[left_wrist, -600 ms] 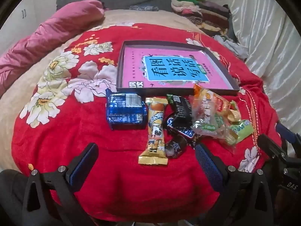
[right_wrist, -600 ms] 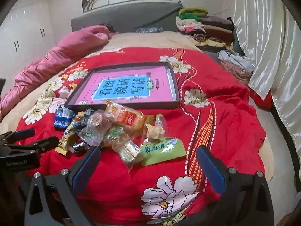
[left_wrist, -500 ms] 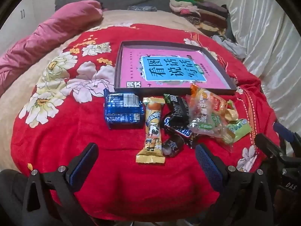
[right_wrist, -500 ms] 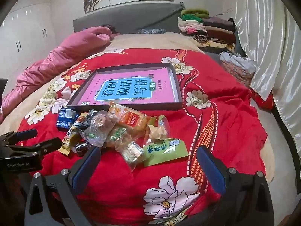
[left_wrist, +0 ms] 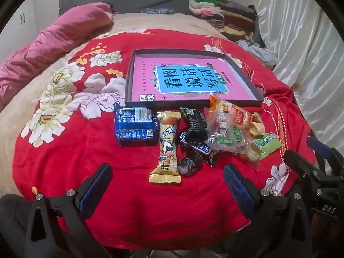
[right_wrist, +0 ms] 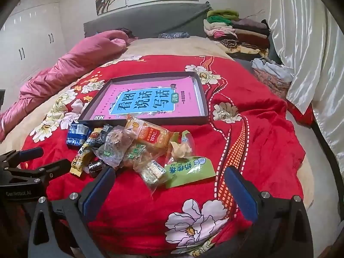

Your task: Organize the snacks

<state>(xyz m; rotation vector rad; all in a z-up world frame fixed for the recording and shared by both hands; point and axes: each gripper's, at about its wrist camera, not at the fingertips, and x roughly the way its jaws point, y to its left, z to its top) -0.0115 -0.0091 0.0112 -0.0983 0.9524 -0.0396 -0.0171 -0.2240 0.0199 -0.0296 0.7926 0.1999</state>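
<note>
Several snacks lie in a heap on a red flowered blanket (left_wrist: 71, 150) in front of a dark shallow box (left_wrist: 189, 104) with a pink book inside. In the left wrist view I see a blue packet (left_wrist: 134, 125), a yellow bar (left_wrist: 167, 148), a Snickers bar (left_wrist: 196, 145), clear-wrapped cakes (left_wrist: 225, 133) and a green packet (left_wrist: 266, 145). The green packet (right_wrist: 189, 172) and an orange-labelled pack (right_wrist: 150, 135) show in the right wrist view. My left gripper (left_wrist: 167, 188) is open and empty, just short of the yellow bar. My right gripper (right_wrist: 169, 188) is open and empty, near the green packet.
A pink quilt (left_wrist: 53, 45) lies at the left of the bed. Folded clothes (right_wrist: 236, 32) are stacked at the far right by the headboard. A white curtain (right_wrist: 311, 53) hangs on the right. The blanket drops off at the near edge.
Both views have drawn back and risen slightly, so the snacks sit a little higher in frame. Nothing was grasped; both grippers stay open.
</note>
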